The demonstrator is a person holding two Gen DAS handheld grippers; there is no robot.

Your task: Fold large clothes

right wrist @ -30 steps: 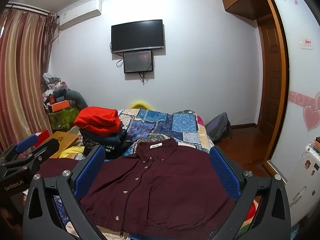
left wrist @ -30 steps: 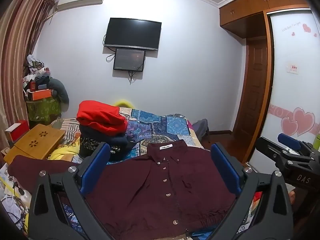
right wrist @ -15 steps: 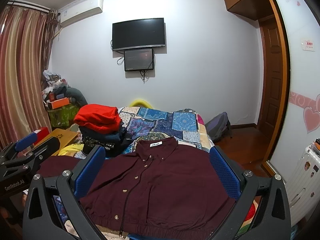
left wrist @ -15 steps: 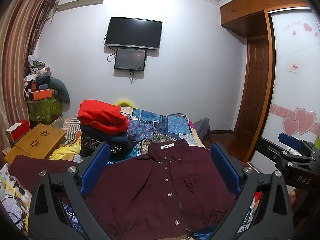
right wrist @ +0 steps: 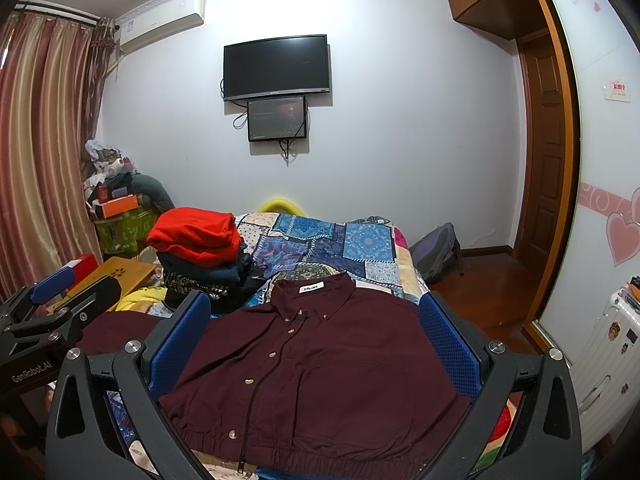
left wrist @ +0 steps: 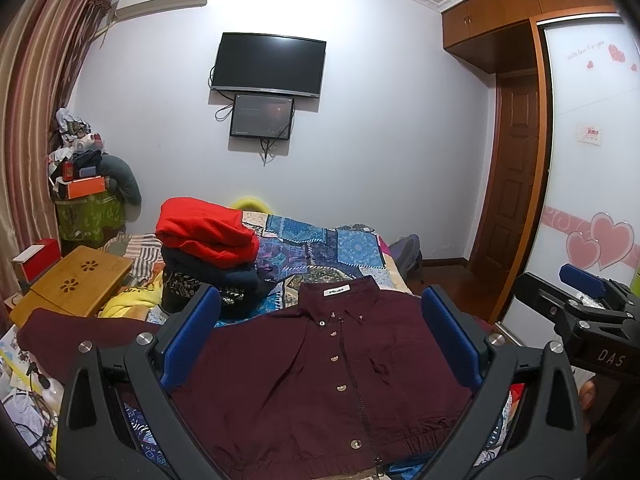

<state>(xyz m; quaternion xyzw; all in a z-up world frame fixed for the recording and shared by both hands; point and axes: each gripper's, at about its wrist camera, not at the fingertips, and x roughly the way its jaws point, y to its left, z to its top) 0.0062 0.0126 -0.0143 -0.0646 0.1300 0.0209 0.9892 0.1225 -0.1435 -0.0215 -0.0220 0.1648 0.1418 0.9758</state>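
A dark maroon button-up jacket (left wrist: 320,368) lies flat, front up, on the patchwork bed, collar toward the far wall; it also shows in the right wrist view (right wrist: 320,360). Its left sleeve (left wrist: 80,332) stretches out to the left. My left gripper (left wrist: 320,336) is open and empty, held above the jacket. My right gripper (right wrist: 316,336) is open and empty above it too. Each gripper shows at the edge of the other's view: the right one (left wrist: 584,320), the left one (right wrist: 44,312).
A stack of folded clothes with a red one on top (left wrist: 208,236) stands on the bed behind the jacket's left side. A wooden lap table (left wrist: 72,284) sits at the left. A backpack (right wrist: 436,252) leans by the bed; wardrobe and door stand at the right.
Both cameras have shifted very slightly; the jacket and both grippers stay as they were, jaws open.
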